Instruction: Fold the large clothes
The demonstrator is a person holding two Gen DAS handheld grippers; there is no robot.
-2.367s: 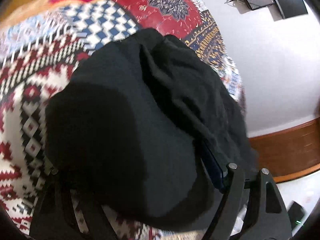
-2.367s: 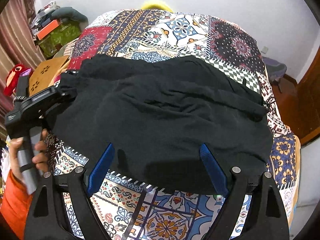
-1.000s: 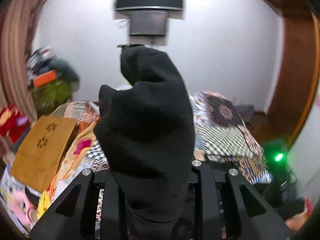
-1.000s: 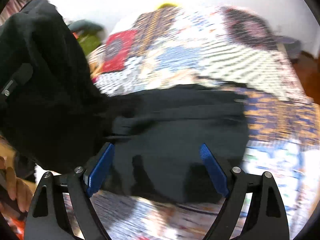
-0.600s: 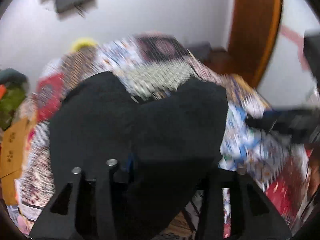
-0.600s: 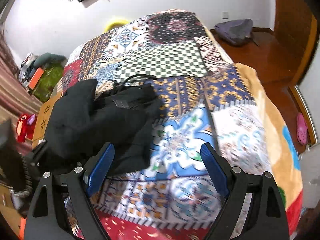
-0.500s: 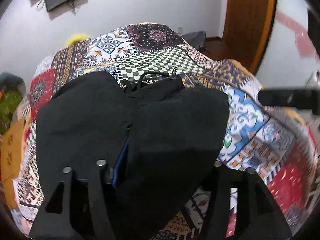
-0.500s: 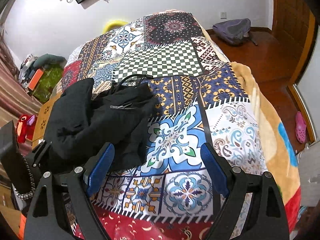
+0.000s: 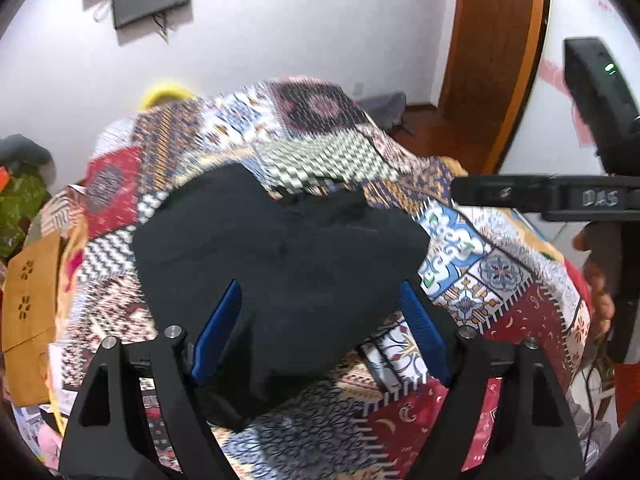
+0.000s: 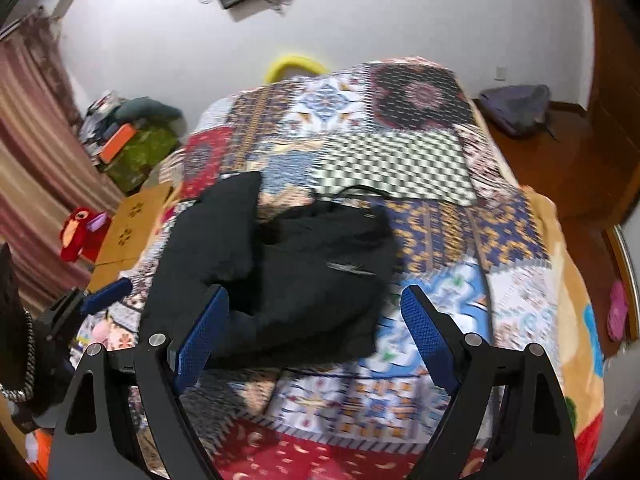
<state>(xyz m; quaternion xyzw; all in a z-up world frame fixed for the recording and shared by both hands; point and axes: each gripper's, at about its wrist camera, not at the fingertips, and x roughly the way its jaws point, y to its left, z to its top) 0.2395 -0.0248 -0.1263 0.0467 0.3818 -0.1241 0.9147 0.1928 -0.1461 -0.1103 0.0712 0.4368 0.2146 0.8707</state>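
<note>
A: What could go wrong here?

B: The black garment (image 10: pixel 276 268) is only bunched in a loose heap on the patchwork blanket (image 10: pixel 436 372). If it is left like that, the fold could slip open. A cord is seen at its far edge and could be snagged when the cloth is picked up.

A: Where is the garment seen from the left gripper (image 9: pixel 318 332)?

B: It lies on the blanket right in front of the spread fingers. Whether its near edge is touched cannot be told. Nothing is held; the blue pads (image 9: pixel 218 330) are wide apart.

A: And from the right gripper (image 10: pixel 316 340)?

B: The garment is seen ahead and a bit to the left, on the left half of the blanket. That claw is spread wide too, and nothing is pinched in it.
</note>
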